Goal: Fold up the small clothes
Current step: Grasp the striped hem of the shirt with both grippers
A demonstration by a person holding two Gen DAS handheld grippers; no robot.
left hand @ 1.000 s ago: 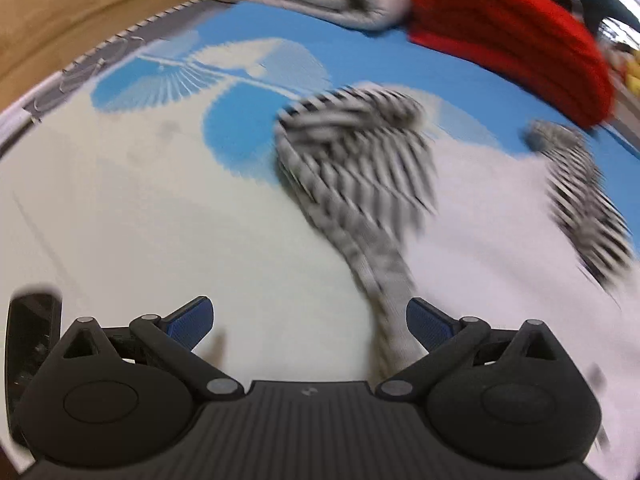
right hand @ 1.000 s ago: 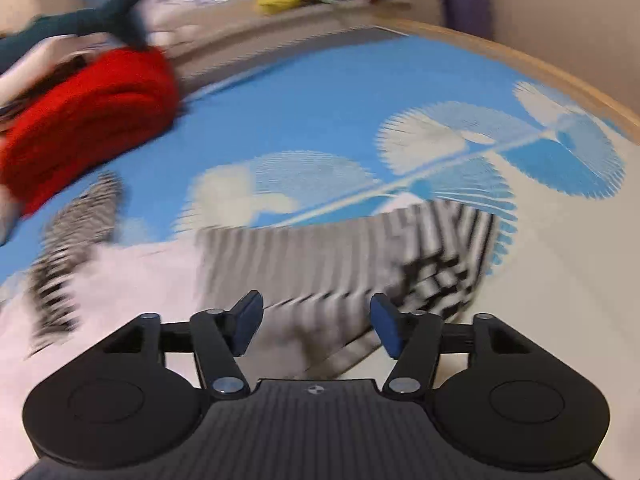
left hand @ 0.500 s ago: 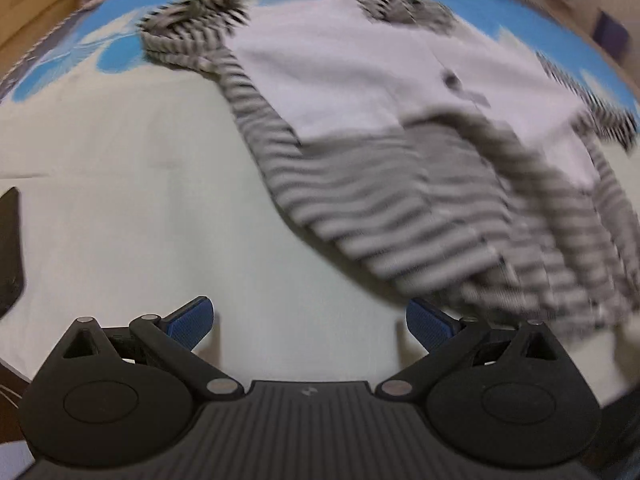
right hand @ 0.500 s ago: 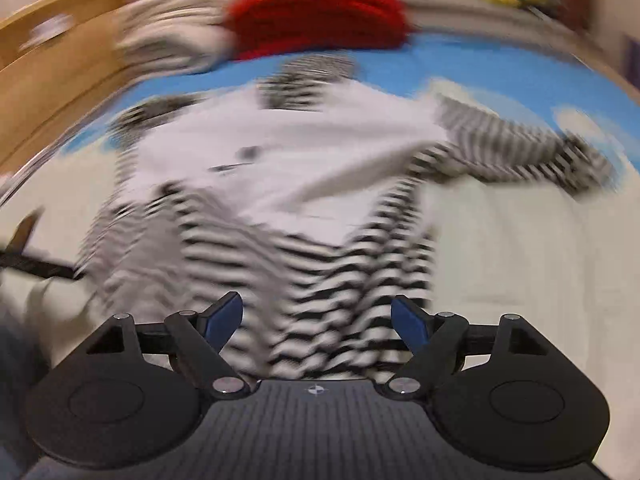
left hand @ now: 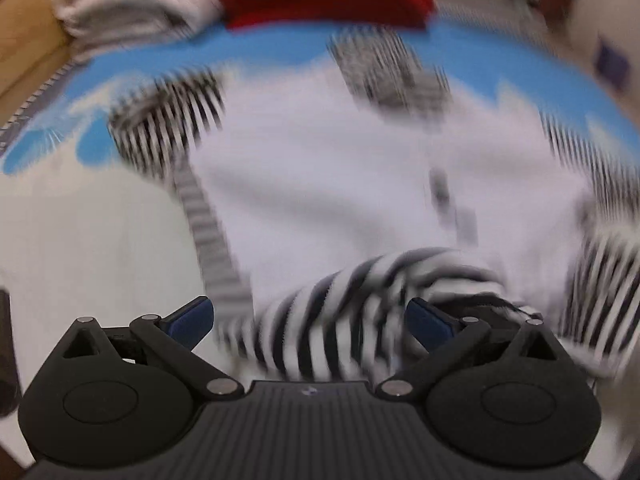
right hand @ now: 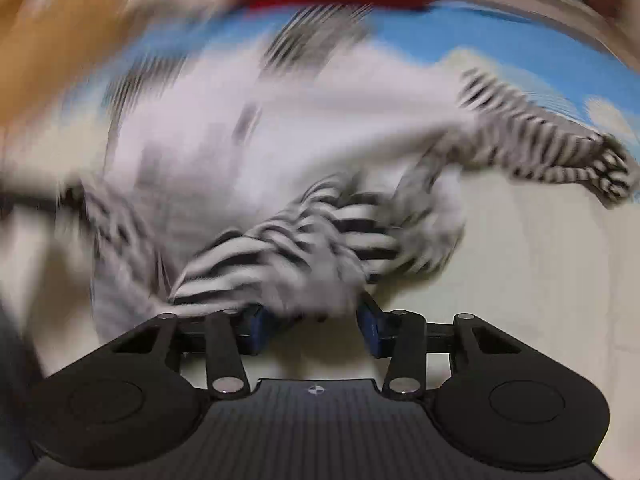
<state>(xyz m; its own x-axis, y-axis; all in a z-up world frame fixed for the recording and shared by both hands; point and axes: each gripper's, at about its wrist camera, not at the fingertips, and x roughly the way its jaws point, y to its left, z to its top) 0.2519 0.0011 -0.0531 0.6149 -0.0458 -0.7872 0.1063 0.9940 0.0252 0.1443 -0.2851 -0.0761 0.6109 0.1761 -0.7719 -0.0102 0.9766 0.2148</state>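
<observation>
Striped white garment (left hand: 320, 184): spread on blue-and-cream bedcover (left hand: 80, 232), hem bunched at near edge. Left tool (left hand: 308, 320): spread wide, unclenched, hem between. Right tool (right hand: 308, 320): just narrowing, grasping hem. Containers: cannot tell.

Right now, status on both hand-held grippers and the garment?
Left hand-held gripper open, striped hem between its fingers. Right hand-held gripper just closing around bunched hem of the striped garment. Grip unclear through blur. Nothing in the way.
</observation>
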